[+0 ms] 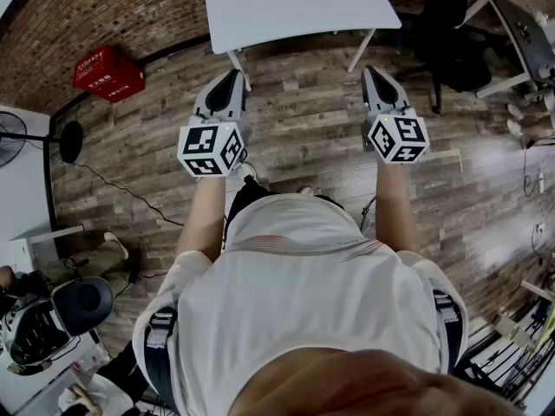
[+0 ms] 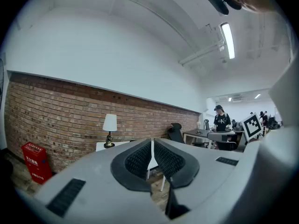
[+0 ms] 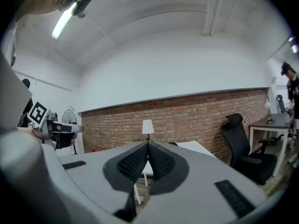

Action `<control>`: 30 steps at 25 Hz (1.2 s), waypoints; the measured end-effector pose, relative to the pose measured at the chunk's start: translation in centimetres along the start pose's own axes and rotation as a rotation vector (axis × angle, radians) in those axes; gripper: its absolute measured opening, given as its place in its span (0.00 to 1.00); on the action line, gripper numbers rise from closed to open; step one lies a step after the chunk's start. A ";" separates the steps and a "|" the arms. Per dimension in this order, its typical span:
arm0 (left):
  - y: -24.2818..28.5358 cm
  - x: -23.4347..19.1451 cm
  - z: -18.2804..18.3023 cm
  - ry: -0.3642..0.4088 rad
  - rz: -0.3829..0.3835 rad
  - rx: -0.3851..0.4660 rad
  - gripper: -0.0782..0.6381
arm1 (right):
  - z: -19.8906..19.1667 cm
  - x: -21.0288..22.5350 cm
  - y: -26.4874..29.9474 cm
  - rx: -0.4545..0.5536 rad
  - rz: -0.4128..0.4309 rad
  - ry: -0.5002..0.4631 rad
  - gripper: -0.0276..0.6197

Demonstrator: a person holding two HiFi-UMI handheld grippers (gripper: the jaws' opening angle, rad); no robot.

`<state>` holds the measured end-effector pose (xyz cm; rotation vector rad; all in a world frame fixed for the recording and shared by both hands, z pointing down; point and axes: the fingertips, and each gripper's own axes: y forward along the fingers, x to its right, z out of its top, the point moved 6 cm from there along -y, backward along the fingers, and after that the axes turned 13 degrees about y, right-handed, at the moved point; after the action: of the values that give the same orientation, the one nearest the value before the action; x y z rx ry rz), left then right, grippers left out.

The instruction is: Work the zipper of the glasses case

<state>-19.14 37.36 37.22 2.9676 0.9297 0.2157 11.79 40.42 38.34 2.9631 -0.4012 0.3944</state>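
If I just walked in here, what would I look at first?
Probably the left gripper and right gripper, grey, held out level side by side, jaws shut on nothing. Beyond them stands a white table, and a bright red crate sits on the wooden floor near the brick wall.

The head view looks steeply down over the person (image 1: 303, 302), past the left gripper (image 1: 234, 76) and right gripper (image 1: 368, 72), to the floor (image 1: 303, 137). Each gripper view looks level along its own jaws, close behind them, at the brick wall (image 2: 70, 106). All three share the table (image 1: 295, 7).
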 end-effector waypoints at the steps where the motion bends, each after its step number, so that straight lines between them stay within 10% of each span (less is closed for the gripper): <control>1: 0.1 -0.1 0.0 -0.001 0.000 0.000 0.15 | 0.0 0.0 0.1 -0.002 0.001 -0.002 0.12; 30: 3.6 1.6 0.3 0.023 -0.014 -0.024 0.15 | -0.6 4.2 0.9 0.010 -0.012 0.058 0.12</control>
<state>-15.79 35.28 37.37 2.9421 0.9440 0.2592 15.33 38.61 40.19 2.9540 -0.3764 0.4806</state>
